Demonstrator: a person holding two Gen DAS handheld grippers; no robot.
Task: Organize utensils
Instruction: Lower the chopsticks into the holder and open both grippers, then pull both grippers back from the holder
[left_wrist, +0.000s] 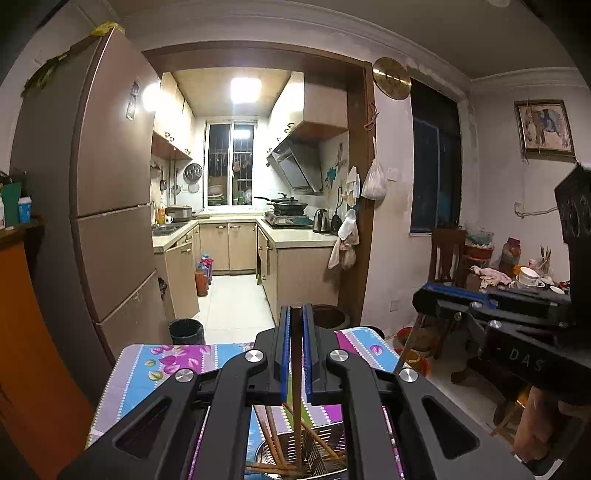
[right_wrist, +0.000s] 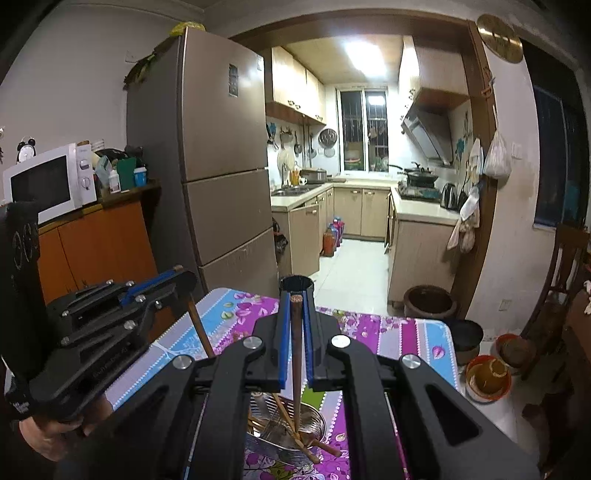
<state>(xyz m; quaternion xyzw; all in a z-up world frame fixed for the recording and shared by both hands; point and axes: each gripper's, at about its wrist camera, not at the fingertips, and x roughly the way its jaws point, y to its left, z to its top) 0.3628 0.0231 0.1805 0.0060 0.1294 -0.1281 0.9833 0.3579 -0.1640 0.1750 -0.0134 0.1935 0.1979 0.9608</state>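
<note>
- Left gripper: jaws drawn narrow and clamped on one dark wooden chopstick, held near upright between the blue pads.
- Right gripper: likewise narrow, pinching a second chopstick; its cut end shows at the fingertips.
- Task items: a steel basket sits on the bench under both grippers, at 6 o'clock in each wrist view, with more chopsticks lying crossed in it.
- Each gripper shows in the other's view: the right at 3 o'clock, the left at 9 o'clock, well apart.
- Judgement: a sorting step is in hand, one stick per gripper.
- Advice: keep both sticks vertical, hold the grippers apart so the sticks do not cross, and clear the basket rim before carrying sideways.
- Risk: a thin stick may pivot in the pads.
</note>
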